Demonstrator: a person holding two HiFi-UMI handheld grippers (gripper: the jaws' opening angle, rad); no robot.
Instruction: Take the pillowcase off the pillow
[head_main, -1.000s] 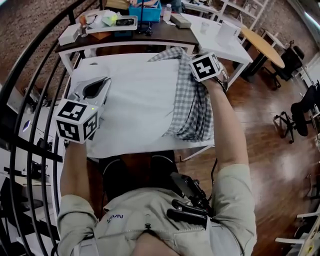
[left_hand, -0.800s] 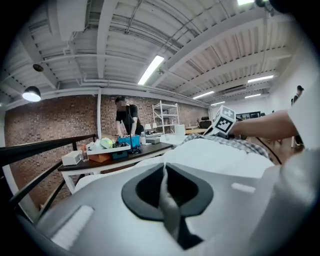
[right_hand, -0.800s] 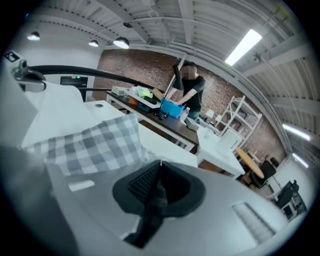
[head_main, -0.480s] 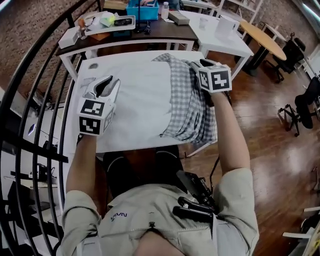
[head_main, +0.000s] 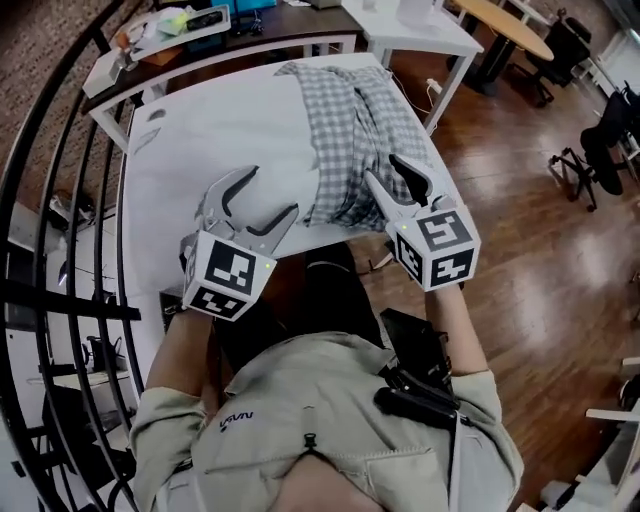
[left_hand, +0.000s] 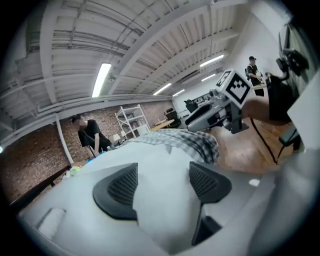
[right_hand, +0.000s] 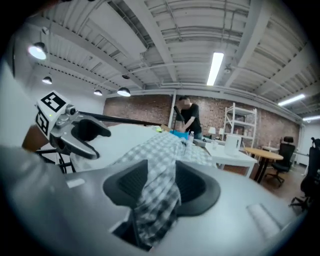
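Table's (head_main: 146, 130) near edge | left gripper (head_main: 272, 190) just opened, pillow (head_main: 230, 140) between | right gripper (head_main: 382, 168) just opened, pillowcase (head_main: 350, 120) between

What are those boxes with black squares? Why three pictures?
A person holds a grabbing tool in each hand; the marked boxes belong to the tools. One picture looks down from a head camera, two from cameras on the tools. On the table lies a white pillow with a checked pillowcase bunched along one side. Both tools' jaws have just been opening. The pillow sits between the jaws of the left gripper, the pillowcase between those of the right gripper. Nothing looks gripped.
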